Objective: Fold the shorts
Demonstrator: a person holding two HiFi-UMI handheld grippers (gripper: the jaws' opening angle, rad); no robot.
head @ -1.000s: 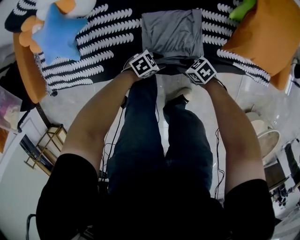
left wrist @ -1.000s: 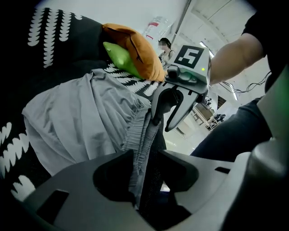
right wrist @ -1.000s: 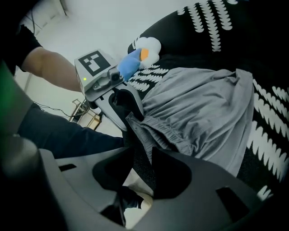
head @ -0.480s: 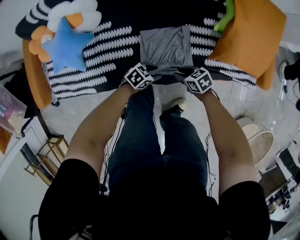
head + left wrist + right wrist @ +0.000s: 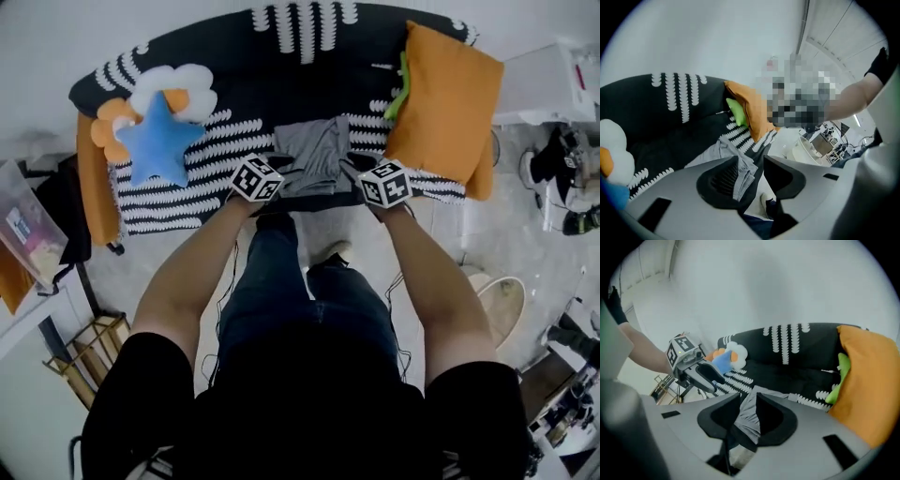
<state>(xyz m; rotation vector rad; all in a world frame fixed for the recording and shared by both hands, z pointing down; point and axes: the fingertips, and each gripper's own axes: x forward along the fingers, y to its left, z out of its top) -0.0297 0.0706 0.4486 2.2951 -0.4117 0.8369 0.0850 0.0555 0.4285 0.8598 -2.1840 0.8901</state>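
The grey shorts (image 5: 314, 157) lie on the black sofa throw (image 5: 309, 56) with white markings, their near edge raised. My left gripper (image 5: 279, 184) grips the near left corner, and grey cloth (image 5: 740, 171) hangs between its jaws. At the near right corner my right gripper (image 5: 362, 180) is shut on bunched grey fabric (image 5: 751, 420); its jaws have just been closing with that cloth between them. The right gripper view also shows the left gripper (image 5: 701, 373) beside it.
An orange cushion (image 5: 445, 103) with a green toy (image 5: 401, 89) lies right of the shorts. A blue star plush (image 5: 159, 141) lies to their left. On the tiled floor are a wooden rack (image 5: 89, 352) and a round white object (image 5: 502, 305). My legs stand against the sofa front.
Both grippers have risen together, lifting the shorts' near edge off the sofa's front. The head view has pulled back, and more of the sofa and room shows.
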